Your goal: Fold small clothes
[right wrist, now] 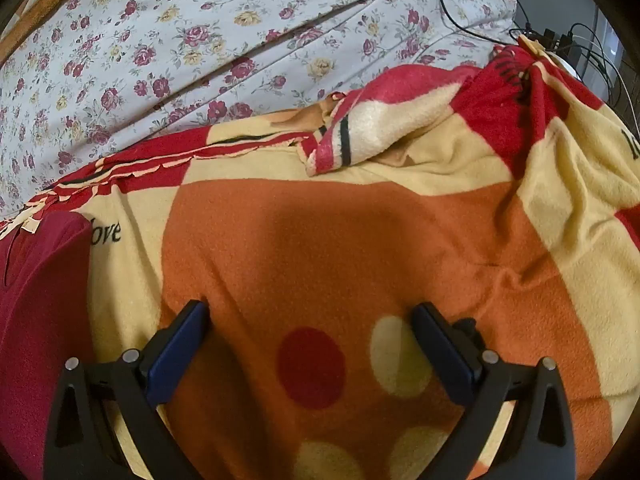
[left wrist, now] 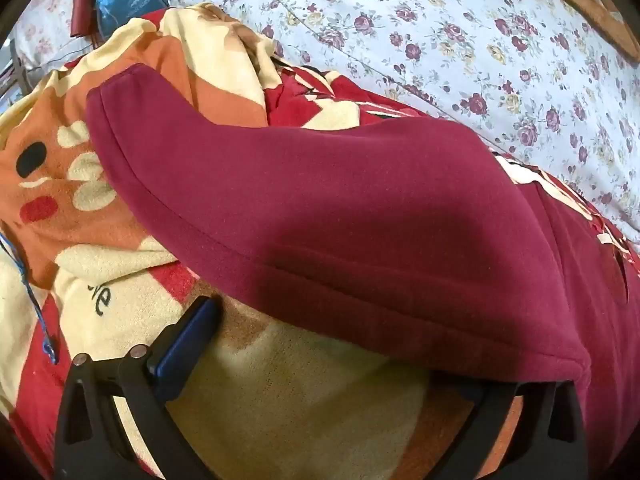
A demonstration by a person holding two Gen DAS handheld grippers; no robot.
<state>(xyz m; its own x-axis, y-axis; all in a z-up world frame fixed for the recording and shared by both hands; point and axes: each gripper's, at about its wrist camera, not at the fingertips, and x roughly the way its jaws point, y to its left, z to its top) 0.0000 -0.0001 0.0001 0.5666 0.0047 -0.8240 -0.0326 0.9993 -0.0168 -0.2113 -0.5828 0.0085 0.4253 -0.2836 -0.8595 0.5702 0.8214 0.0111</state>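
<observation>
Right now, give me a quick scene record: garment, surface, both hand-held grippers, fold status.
garment: maroon garment, lying spread on the blanket, hem edge draped over one side of the left hand-held gripper
surface: fleece blanket, orange, cream and red, over a floral bedsheet
left hand-held gripper: open, one blue pad visible, other side hidden under the garment
right hand-held gripper: open, over bare blanket, nothing between the pads
fold status: cannot tell
</observation>
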